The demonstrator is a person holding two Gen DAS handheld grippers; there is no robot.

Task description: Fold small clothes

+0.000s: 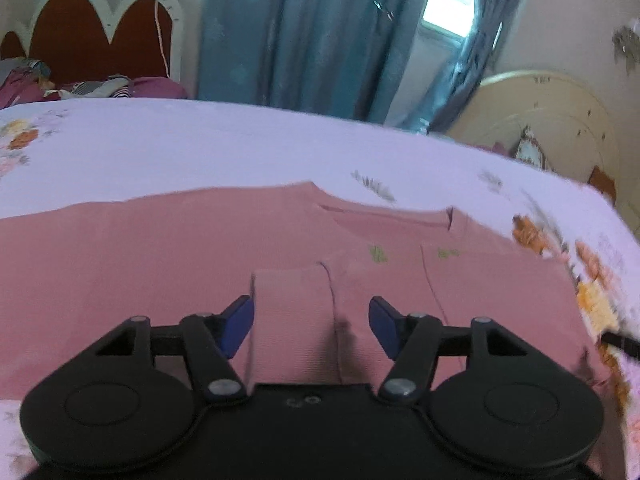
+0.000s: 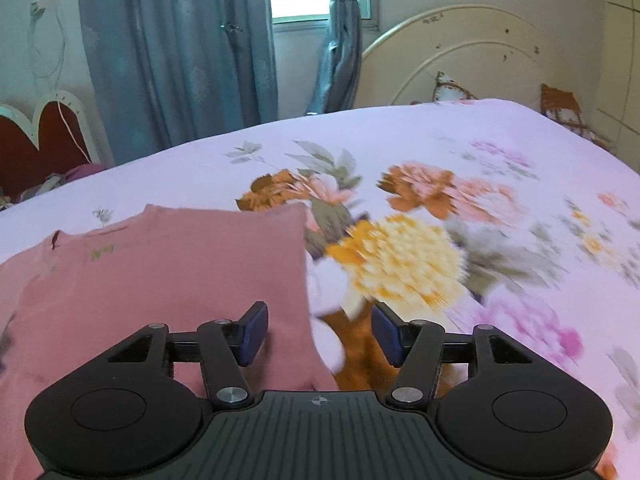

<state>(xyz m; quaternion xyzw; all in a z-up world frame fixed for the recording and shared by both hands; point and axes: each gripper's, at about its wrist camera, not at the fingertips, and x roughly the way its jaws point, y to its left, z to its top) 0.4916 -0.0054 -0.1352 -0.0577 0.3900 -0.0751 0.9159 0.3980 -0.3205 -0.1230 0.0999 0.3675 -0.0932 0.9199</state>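
Pink top [image 1: 160,264] flat on bed [image 1: 200,144]; both tongs spread, empty. Risk: left tongs [image 1: 311,326] snag sleeve beside collar, fold opens.

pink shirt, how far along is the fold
Done: a sleeve looks folded in over the pink shirt, which lies flat on the bed. In hand: nothing; the left gripper and right gripper have open jaws. Left: probably the remaining folds.

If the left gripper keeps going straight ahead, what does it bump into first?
Probably the pink shirt: the open left gripper points down at its folded-over sleeve, though depth is unclear.
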